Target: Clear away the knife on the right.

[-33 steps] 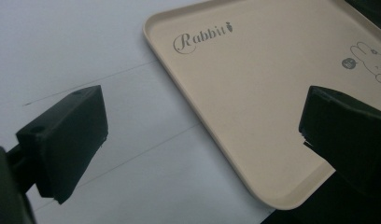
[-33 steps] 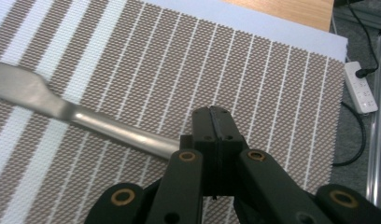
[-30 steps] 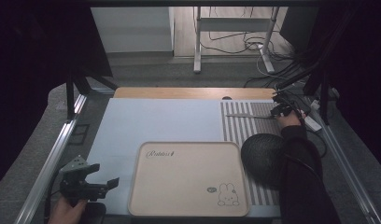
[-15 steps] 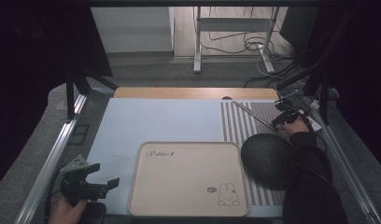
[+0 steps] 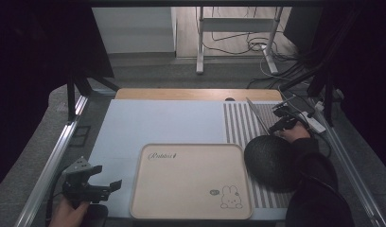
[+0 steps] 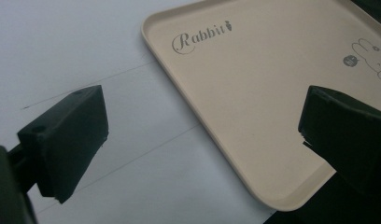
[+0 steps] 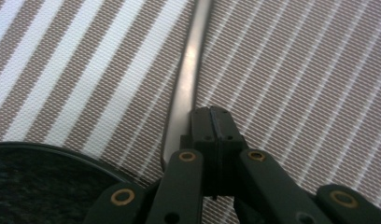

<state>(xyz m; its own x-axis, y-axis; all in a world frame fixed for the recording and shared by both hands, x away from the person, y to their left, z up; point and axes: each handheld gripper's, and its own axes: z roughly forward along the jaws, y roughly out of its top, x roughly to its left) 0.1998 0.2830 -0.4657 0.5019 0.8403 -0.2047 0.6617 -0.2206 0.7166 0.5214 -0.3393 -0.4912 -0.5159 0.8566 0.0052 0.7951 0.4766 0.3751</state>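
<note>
A striped placemat (image 5: 238, 125) lies on the right of the white table. Its right part is lifted and folded over, showing a finer-striped underside (image 7: 296, 70). My right gripper (image 5: 282, 124) is shut on that flap, and in the right gripper view its jaws (image 7: 212, 122) are pressed together beside the flap's pale grey edge (image 7: 188, 60). A dark round dish (image 5: 269, 161) rests on the mat just in front of the gripper. A beige tray (image 5: 148, 189) with "Rabbit" lettering sits at the front middle. My left gripper (image 5: 103, 185) stands open at the tray's left, nothing between its jaws (image 6: 202, 121).
A wooden strip (image 5: 196, 93) runs along the table's far edge. Metal rails (image 5: 54, 161) flank the table on both sides. Cables and a white box (image 5: 311, 123) lie off the right edge, desk legs behind.
My right gripper has moved nearer and slightly left, drawing the mat's right flap up and over. The left gripper has stayed in place.
</note>
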